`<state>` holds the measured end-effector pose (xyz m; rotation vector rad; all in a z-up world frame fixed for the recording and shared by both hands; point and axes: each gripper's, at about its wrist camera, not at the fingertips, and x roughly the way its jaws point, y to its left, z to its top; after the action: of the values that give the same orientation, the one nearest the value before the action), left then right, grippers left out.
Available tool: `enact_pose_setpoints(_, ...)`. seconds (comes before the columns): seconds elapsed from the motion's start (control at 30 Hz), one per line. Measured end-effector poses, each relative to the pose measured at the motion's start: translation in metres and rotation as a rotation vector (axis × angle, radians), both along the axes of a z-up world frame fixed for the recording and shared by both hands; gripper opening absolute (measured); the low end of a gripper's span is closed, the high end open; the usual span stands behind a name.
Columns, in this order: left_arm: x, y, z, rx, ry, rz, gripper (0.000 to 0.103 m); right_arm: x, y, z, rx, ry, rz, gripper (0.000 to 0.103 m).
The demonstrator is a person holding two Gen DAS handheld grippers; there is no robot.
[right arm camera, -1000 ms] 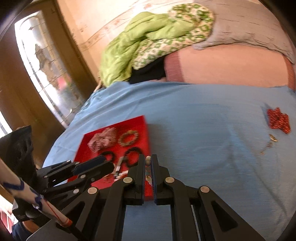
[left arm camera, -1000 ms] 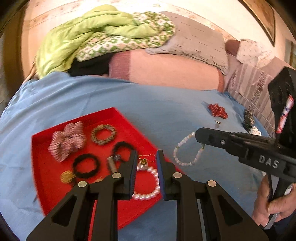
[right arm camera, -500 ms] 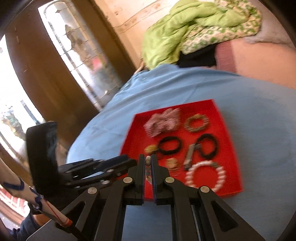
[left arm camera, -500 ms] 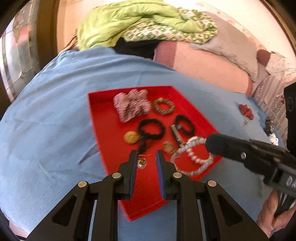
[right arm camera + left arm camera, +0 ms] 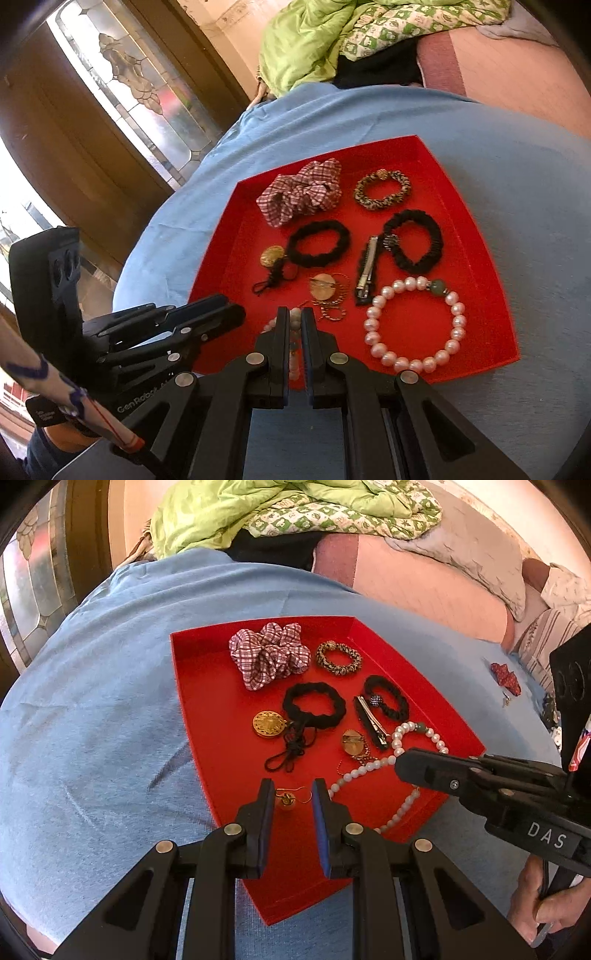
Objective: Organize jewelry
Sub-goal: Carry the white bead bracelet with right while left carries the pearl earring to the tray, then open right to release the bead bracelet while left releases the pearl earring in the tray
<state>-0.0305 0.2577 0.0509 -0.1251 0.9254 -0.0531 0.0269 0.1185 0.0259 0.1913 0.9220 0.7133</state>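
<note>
Two pieces are being carried over the red tray (image 5: 207, 701).

Left gripper (image 5: 293, 794): jaws narrow. A gold earring (image 5: 286, 799) is being pinched between the pads by its wire hook, as far as can be told.

Right gripper (image 5: 294, 317): jaws nearly together. A white bead bracelet (image 5: 354, 773) is being gripped, its loop dangling above the tray's 4 o'clock corner.

Being kept in the tray:
- plaid scrunchie (image 5: 269, 657) at 12
- patterned tie (image 5: 339, 658) at 1
- black ties (image 5: 314, 705)
- hair clip (image 5: 371, 722)
- gold medallion (image 5: 269, 723)
- pink pearl bracelet (image 5: 413, 325) at 4

The task is being judged well advanced, though neither carried piece is set down yet. A red ornament (image 5: 506, 674) and small bits beside it are being left on the blue bedspread (image 5: 92, 701), at 3 o'clock from the tray.
</note>
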Motion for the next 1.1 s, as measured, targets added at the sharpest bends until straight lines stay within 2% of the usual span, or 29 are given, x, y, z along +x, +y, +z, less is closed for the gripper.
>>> enact_pose_setpoints(0.83,0.012,-0.012,-0.007,0.052,0.014,0.003,0.020,0.004,-0.013,-0.009,-0.126,-0.019,-0.050,0.007)
enact_pose_setpoints(1.1,0.014,-0.013,-0.008,0.062,0.018,0.011,0.020,0.004,-0.013,-0.008,-0.137,-0.025,-0.049,0.008)
